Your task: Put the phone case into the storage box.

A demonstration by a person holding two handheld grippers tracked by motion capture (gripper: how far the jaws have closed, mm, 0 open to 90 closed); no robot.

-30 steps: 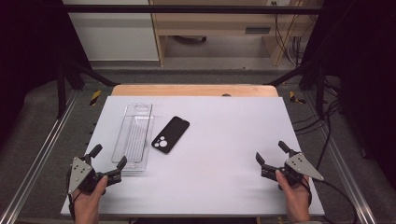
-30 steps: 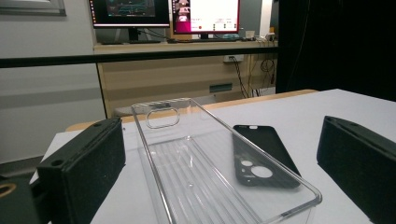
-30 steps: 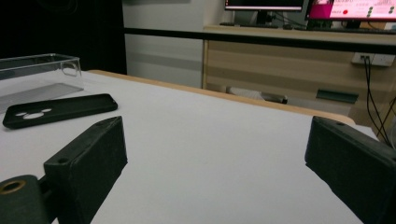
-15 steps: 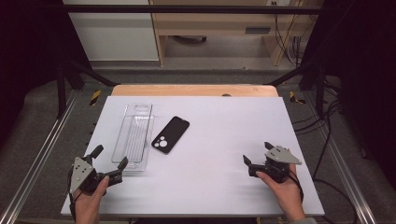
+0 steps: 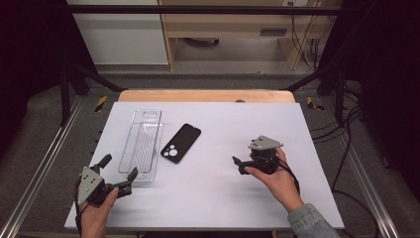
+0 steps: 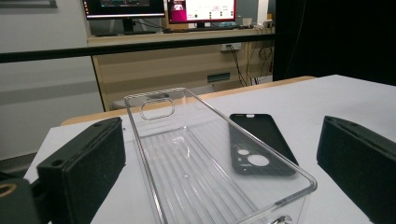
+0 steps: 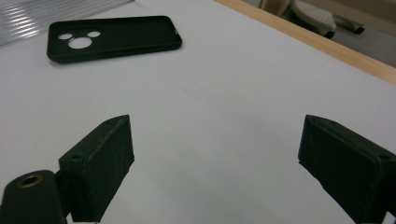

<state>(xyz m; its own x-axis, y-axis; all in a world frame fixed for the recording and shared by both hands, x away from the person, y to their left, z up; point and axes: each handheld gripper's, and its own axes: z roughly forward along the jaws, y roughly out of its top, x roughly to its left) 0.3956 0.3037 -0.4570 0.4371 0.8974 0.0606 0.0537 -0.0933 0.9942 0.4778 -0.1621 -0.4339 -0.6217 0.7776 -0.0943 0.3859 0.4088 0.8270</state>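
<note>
Bare white counter lies open between the right gripper and the flat black phone case, nothing standing between them. Just left of the case, the long clear ribbed plastic tray blocks the way directly ahead of the left gripper.

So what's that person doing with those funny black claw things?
A person holds a claw tool in each hand at a white table. The right gripper is open with nothing in it and points toward a black phone case lying flat on the table. The left gripper is open too, right at the near end of a clear plastic tray that lies beside the case. Nothing has been picked up yet.
</note>
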